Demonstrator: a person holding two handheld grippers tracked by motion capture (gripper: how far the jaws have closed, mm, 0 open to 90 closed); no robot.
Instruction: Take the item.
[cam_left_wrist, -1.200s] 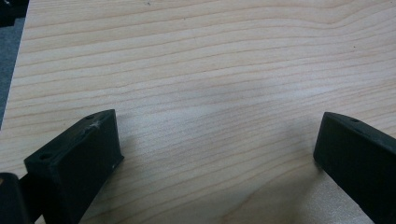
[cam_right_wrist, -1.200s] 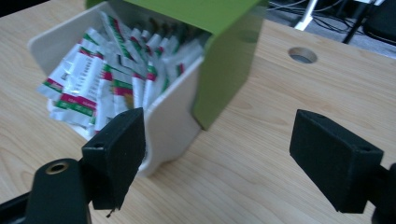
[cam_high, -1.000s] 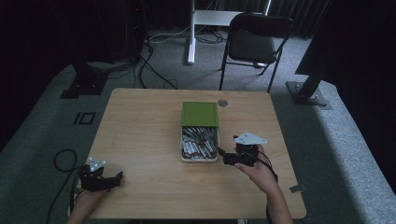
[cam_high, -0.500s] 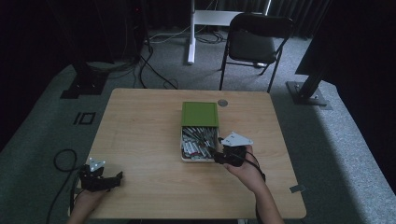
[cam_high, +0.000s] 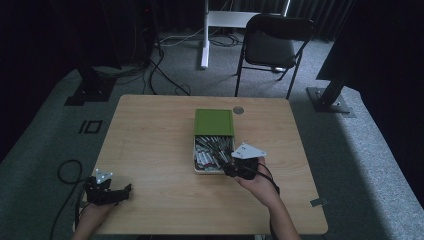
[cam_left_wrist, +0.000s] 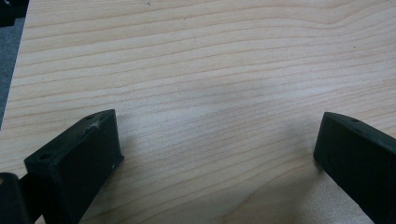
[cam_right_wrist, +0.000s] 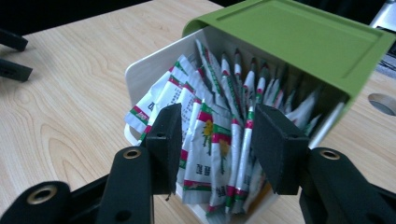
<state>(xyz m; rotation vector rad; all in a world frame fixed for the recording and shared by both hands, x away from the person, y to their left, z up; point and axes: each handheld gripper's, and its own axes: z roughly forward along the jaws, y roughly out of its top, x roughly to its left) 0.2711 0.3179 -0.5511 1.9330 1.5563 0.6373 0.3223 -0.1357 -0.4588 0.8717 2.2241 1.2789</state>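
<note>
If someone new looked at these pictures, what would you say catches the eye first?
Probably the white box at the table's middle, crammed with printed sachets, its green lid slid back over the far half. The right gripper is at the box's near end, fingers open around the sachets; the left gripper rests open at the near-left corner.

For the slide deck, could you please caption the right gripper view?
Open right gripper poised at a white box of sachets, green lid slid partway back.
</note>
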